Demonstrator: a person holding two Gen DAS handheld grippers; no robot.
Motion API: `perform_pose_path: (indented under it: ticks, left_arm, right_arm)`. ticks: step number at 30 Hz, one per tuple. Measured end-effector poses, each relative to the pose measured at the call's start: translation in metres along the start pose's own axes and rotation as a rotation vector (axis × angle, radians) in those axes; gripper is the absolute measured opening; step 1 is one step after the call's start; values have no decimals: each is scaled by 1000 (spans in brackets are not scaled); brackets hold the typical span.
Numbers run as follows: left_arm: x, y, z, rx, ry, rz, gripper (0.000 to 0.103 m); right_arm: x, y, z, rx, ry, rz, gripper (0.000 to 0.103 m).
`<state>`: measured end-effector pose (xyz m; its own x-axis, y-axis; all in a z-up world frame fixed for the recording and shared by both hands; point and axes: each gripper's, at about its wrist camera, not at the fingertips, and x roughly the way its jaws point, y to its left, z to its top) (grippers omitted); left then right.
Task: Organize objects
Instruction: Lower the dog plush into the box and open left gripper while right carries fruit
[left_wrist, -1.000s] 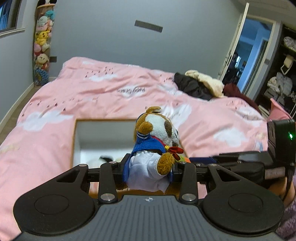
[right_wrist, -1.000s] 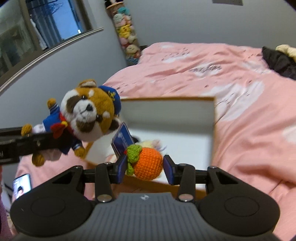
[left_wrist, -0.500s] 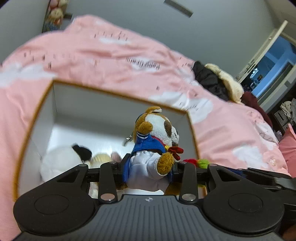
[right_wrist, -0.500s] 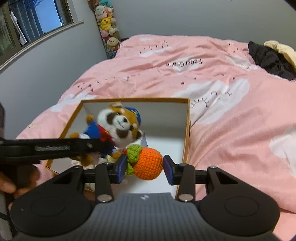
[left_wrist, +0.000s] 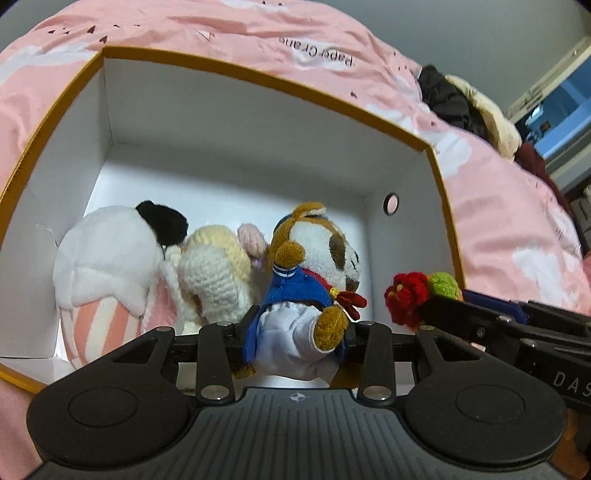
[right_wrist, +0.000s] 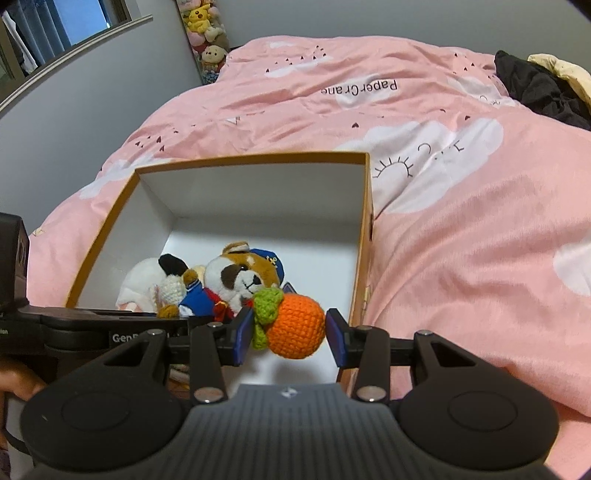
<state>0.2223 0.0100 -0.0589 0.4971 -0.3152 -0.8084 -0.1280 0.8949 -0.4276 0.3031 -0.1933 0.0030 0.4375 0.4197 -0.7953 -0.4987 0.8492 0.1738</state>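
Left wrist view: my left tool is tipped steeply down into the open box, its two blue pads pinching the dog plush at the white trousers, so the toy sticks up from the jaws at 12 o'clock with its head toward the far wall. Just beside it at 10 o'clock lies a cream crocheted toy, and past that, at 9 o'clock, a white plush with a black ear; both rest on the box floor against the near-left corner. At 3 o'clock my right tool comes in from the side, with the red and green knit end of its load showing at its tip.

Right wrist view: my right tool also points downward over the near-right part of the box. It is clamped on the crocheted orange, green leaf toward the left pad, and the ball hangs clear above the white floor. The dog plush sits at 11 o'clock from it, the leaf almost against its face, with the left tool's black body crossing at 9 o'clock. The box rests on the pink bed cover.
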Motion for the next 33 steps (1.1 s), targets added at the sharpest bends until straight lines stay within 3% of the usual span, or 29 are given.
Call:
perform_pose_path:
  ticks: [6, 15, 22, 27, 33]
  left_arm:
    - [10, -5, -10, 69, 84, 91, 49]
    - [-12, 5, -12, 60, 60, 35, 52]
    - [-46, 4, -1, 103, -17, -31, 57]
    - [-32, -12, 19, 135, -46, -47, 57]
    - [2, -11, 24, 153, 22, -47, 57]
  right_arm:
    - [4, -2, -2, 12, 15, 2, 44]
    - [3, -4, -4, 12, 22, 11, 44]
    - [9, 2, 8, -110, 81, 42, 44]
    - [12, 3, 17, -181, 111, 37, 44]
    - [17, 3, 19, -249, 130, 41, 44]
